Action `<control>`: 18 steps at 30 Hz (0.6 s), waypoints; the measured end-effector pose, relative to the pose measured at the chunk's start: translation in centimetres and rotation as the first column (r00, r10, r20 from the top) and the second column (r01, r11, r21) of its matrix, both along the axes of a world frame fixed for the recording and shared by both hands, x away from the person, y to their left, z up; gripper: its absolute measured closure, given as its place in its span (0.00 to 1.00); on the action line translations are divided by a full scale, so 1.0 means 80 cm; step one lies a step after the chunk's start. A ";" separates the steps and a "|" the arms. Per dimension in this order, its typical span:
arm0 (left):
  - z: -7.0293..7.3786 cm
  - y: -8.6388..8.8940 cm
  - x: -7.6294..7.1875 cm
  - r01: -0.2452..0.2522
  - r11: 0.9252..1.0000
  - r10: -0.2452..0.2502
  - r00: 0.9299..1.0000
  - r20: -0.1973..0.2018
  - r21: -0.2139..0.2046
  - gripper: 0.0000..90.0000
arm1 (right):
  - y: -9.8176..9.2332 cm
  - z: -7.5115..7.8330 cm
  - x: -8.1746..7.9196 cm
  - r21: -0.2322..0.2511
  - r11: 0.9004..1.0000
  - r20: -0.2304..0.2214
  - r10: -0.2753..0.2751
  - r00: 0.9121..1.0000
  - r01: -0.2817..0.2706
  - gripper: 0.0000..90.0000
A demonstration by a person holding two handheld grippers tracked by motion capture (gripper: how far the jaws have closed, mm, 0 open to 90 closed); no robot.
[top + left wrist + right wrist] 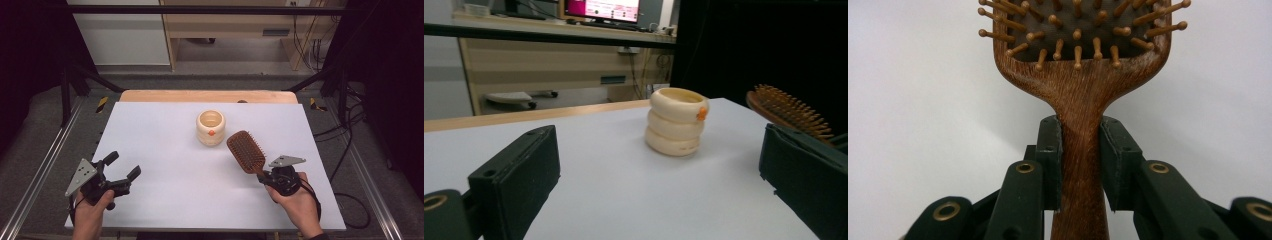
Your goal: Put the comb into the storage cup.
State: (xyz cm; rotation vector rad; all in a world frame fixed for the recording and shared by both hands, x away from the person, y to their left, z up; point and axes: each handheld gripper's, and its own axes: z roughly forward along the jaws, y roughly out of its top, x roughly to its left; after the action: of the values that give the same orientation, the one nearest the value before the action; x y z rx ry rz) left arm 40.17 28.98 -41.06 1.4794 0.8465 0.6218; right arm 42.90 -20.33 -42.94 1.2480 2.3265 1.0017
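Note:
A brown wooden hairbrush (246, 151) with its bristles up is held by its handle in my right gripper (267, 176), right of the table's middle. In the right gripper view both pads press on the handle (1080, 150) just below the brush head. A cream ribbed cup (210, 127) with a small orange mark stands upright past the brush, near the table's centre; the left gripper view shows the cup (675, 121) ahead with the brush (789, 111) to its right. My left gripper (123, 166) hangs open at the near left, nothing between its fingers.
The white table top (165, 135) ends in a wooden strip (207, 96) at the far side. Metal rails (40, 165) run along both sides. Black frame posts and cables (345, 125) stand beyond the right edge.

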 end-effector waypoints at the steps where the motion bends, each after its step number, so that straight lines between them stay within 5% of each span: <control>1: 0.004 -0.006 0.001 0.015 1.000 -0.015 1.000 0.001 0.006 0.03 | 0.002 0.001 0.001 0.010 1.000 0.013 0.003 1.000 -0.003 0.81; 18: 0.058 -0.115 0.050 0.197 0.979 -0.198 0.980 -0.026 -0.048 0.04 | 0.019 0.019 0.010 0.150 0.988 0.134 0.004 0.991 -0.024 0.81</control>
State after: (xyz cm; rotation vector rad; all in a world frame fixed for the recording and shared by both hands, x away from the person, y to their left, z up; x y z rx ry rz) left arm 44.21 19.75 -36.41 1.5128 0.7213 0.4305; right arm 43.70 -18.81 -41.42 1.1812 2.1955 1.2472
